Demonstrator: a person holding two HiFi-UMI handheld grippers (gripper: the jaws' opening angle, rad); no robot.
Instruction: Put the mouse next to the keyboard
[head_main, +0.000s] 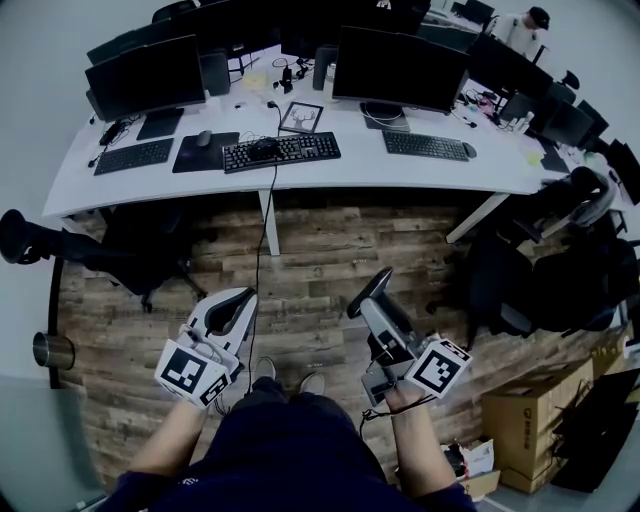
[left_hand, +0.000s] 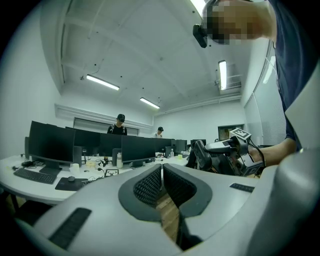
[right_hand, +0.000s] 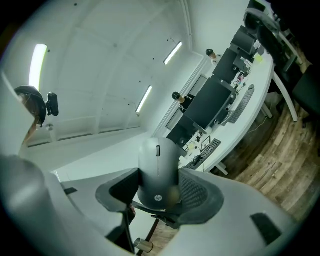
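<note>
Pads (right_hand: 196, 189) of right gripper (right_hand: 159, 194) clamped on grey mouse (right_hand: 158, 165), wheel end sticking out past the tips. Left gripper (left_hand: 162, 181): jaws pressed together, empty. Both held over wood floor (head_main: 320, 250), well back from white desk (head_main: 350, 168). Black keyboard (head_main: 282, 151) lies near desk's front edge, left of centre, with a bare strip of desktop at its right end. Open floor runs from grippers to desk edge.
</note>
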